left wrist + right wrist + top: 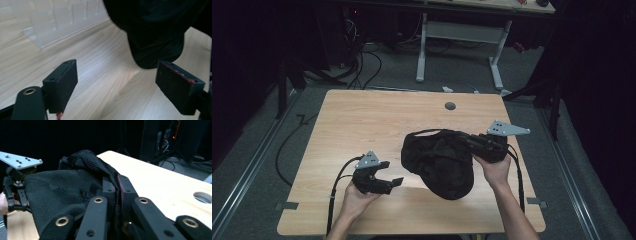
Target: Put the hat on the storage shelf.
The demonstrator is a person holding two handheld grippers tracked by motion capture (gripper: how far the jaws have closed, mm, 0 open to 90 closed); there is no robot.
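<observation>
At the bottom of the high view, the person's two forearms come in over the near edge of the wooden desk (362,115). The left gripper (384,180) sits low and left of centre, hovering just over the desk surface with its fingers (61,87) spread wide and nothing between them. In the left gripper view the two black pads frame bare wood, with the dark cloth's edge hanging in the upper right of the frame, near but not touching. That gripper seems held ready, aimed toward the cloth so it can take a second hold.

Farther in, at the centre of the high view, lies the black mesh garment (439,162), a bunched, rounded heap resting on the desk. Its exact kind cannot be told; the weave looks like perforated sports fabric. The right gripper (477,145) meets it from the right side of the frame, and the right gripper view shows its fingers (125,187) closed narrow with a fold of the fabric pinched between them. Gripping an edge this way probably serves to lift or spread the cloth.

Beyond, near the far edge, a round cable hole (450,106) sits in the desk, and behind it a white-legged table (459,30) stands on the grey floor.
</observation>
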